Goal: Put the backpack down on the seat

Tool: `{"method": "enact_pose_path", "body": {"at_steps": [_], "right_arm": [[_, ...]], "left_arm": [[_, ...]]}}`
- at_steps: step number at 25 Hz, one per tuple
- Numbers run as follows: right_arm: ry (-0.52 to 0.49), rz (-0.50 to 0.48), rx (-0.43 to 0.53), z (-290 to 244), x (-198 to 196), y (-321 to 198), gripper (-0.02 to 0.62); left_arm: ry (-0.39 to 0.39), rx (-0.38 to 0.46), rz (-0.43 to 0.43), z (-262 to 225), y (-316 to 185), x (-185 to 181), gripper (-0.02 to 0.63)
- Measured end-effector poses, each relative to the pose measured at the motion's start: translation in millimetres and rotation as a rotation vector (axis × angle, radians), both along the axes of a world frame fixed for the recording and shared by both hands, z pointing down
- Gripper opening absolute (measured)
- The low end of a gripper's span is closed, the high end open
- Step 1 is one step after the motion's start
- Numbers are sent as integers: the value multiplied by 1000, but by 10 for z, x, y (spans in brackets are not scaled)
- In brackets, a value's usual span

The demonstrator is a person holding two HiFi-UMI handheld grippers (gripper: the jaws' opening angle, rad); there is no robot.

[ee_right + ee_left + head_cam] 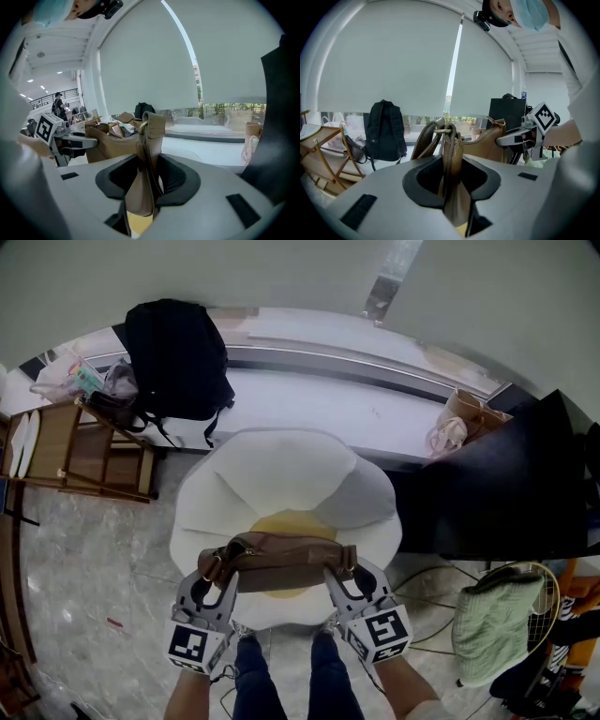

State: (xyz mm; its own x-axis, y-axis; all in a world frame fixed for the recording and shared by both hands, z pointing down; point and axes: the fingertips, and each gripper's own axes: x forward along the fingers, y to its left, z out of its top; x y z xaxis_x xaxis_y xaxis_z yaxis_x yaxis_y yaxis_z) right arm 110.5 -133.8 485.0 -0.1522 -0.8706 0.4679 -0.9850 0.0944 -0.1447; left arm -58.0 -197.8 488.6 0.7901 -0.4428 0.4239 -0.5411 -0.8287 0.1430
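Your left claw (214, 573) is clenched on one strap end of the brown backpack (281, 563) and your right claw (343, 573) grips the other. The bag is stretched between them over the front of the white, yellow-centred seat (281, 474). The only print is the square markers on the claws. Bare cushion lies beyond, up to the window ledge (309, 404) with a black backpack (176, 357).

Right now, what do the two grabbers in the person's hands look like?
Both are pale grey plastic. The left gripper and right gripper each have dark-lined jaws and carry a white cube printed with black square markers. The person wears blue jeans.
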Motion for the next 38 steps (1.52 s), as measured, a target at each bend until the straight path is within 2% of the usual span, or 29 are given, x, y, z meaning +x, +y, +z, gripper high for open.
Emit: {"method": "enact_pose_path", "body": {"at_steps": [4,7,9,18,22,26,38], "right_arm": [[11,-17,-3,244,-21,-52,158],[15,-31,0,454,-37,-95,158],[16,-34,-4,601,-36,-131,158],[3,-47,-25,1121,-42,-158,158],[14,-61,-29,1357,-53,-193,158],[15,-74,-41,1578,-56,-217,158],[19,-90,-58,2102,-59,-274,158]], "left_arm": [[-30,-27,-3,235,-28,-21,107],[33,-11,-36,399,-86,-7,107],[41,-9,-44,541,-122,-4,107],[30,-25,-53,1047,-159,-7,107],[-30,-41,-44,1383,-133,-74,107],[21,-57,-85,1557,-167,-41,107],[13,-69,-109,2083,-162,-54,107]]}}
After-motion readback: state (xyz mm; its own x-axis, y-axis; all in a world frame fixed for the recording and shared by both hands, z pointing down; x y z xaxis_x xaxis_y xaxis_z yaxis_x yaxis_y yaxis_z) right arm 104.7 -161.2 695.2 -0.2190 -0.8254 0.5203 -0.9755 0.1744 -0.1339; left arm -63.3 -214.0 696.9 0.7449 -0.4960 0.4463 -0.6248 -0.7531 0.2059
